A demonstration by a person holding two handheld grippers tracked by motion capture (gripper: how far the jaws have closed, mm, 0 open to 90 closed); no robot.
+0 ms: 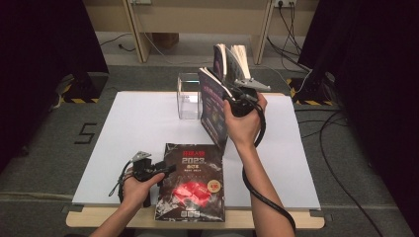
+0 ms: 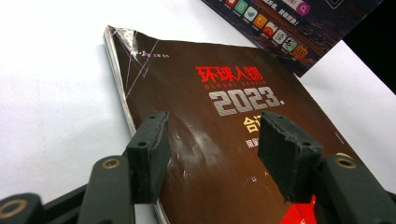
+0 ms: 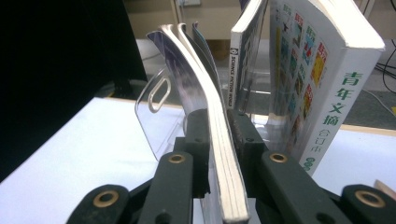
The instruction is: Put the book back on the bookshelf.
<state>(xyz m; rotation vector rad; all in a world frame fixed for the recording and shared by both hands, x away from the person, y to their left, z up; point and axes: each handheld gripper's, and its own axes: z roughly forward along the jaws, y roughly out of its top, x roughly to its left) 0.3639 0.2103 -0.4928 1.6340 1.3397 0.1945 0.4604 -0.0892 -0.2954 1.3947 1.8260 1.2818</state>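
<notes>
A dark magazine (image 1: 190, 182) with red and silver print lies flat at the table's front edge. My left gripper (image 1: 170, 170) rests at its left side. In the left gripper view the left gripper (image 2: 212, 135) stands open just above the cover of the dark magazine (image 2: 224, 88), nothing between its pads. My right gripper (image 1: 230, 98) is raised over the table's far middle, shut on the edge of a thin purple-covered magazine (image 1: 213, 108) held upright. In the right gripper view the pads of the right gripper (image 3: 219, 126) press on that thin magazine (image 3: 224, 163).
A clear acrylic holder (image 1: 188, 96) stands at the far middle of the white sheet (image 1: 138, 128). Two upright books (image 1: 231, 59) rise just beyond the right gripper: a white thick one (image 3: 327, 93) and a slimmer one (image 3: 236, 70). Cables (image 1: 341, 148) lie on the floor at right.
</notes>
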